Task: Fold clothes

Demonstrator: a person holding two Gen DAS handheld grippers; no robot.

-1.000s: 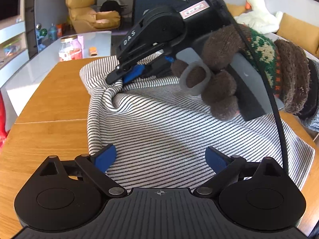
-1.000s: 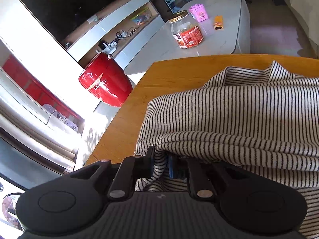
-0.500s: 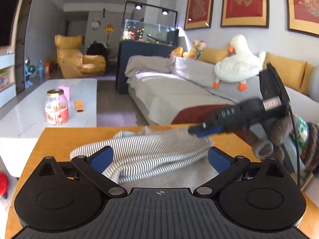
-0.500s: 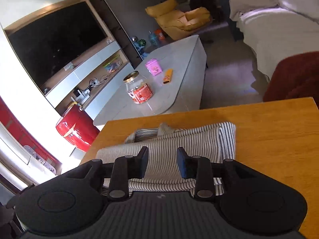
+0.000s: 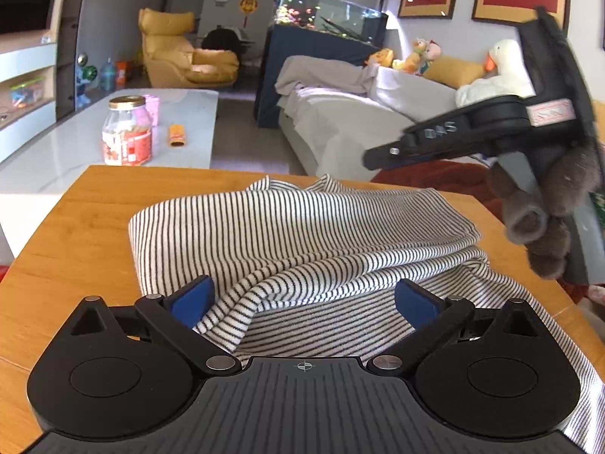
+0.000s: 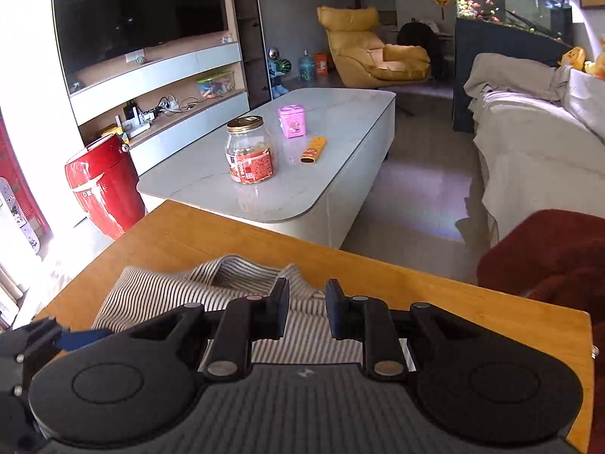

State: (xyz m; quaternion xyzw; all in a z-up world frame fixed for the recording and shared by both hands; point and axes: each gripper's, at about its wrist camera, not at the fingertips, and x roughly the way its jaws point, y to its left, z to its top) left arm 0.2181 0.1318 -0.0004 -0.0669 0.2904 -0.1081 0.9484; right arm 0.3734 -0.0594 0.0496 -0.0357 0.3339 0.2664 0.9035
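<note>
Striped cloth (image 5: 302, 234) is seen lying folded on the wooden tabletop (image 5: 75, 234). Left gripper (image 5: 302, 302) is held wide over its near edge; right gripper (image 6: 307, 310), narrow and closing, is raised empty above it.

Black claw (image 5: 302, 302), brown fuzzy glove (image 5: 544, 212)

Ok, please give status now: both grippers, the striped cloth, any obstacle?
Left gripper open, empty. Right gripper closing, nothing between, lifted off. Striped cloth folded over on wooden table. Nothing in the way.
</note>
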